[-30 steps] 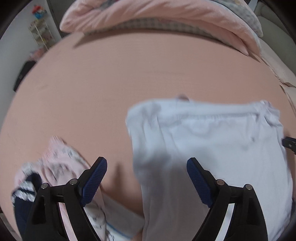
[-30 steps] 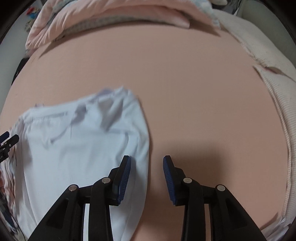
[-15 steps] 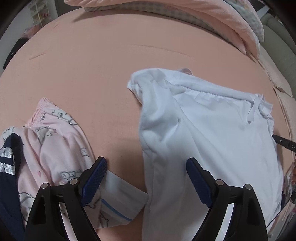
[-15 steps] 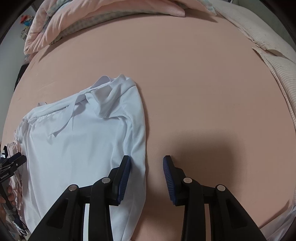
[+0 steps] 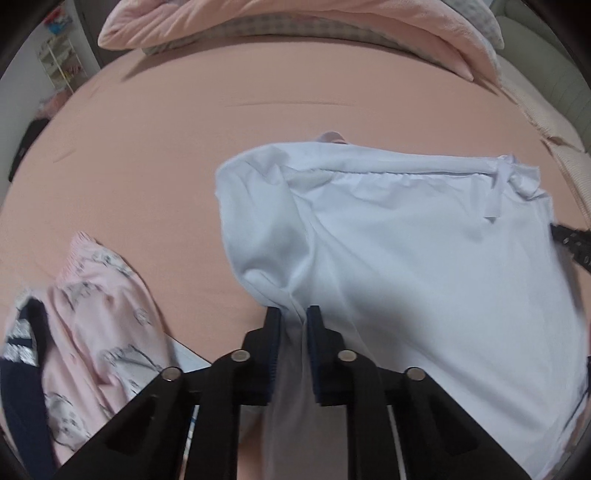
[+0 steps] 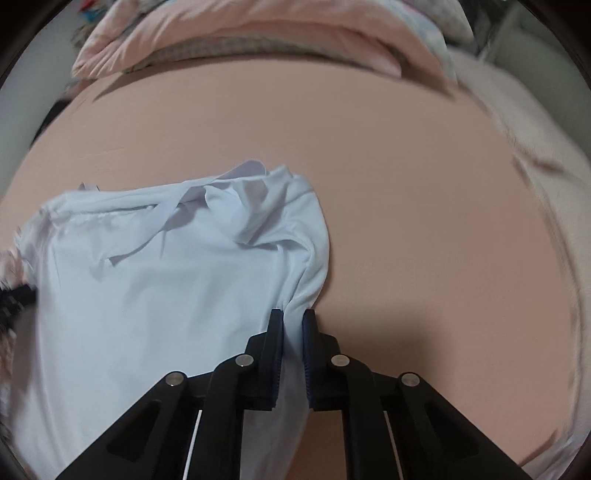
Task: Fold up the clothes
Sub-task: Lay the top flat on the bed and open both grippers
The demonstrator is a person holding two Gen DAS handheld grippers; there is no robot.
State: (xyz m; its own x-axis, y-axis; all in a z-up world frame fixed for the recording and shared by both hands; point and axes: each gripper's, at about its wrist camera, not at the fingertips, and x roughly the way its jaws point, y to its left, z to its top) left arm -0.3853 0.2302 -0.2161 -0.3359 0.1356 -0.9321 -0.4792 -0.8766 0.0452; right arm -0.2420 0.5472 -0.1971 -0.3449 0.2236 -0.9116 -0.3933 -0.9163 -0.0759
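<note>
Lying at the far left of the pink bed (image 5: 155, 155), a pink printed garment (image 5: 107, 317) and a dark striped garment (image 5: 22, 354) sit beside the white garment (image 5: 424, 258), which is spread flat mid-bed. Pink bedding (image 5: 295, 22) is heaped at the far edge. The left gripper (image 5: 293, 314) has just closed; its jaws clamp the garment's left edge. The right gripper (image 6: 293, 317) has likewise closed, clamping the right edge.

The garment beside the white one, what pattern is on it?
Pale pink garment with small grey-white animal prints, clearest in the left wrist view.
</note>
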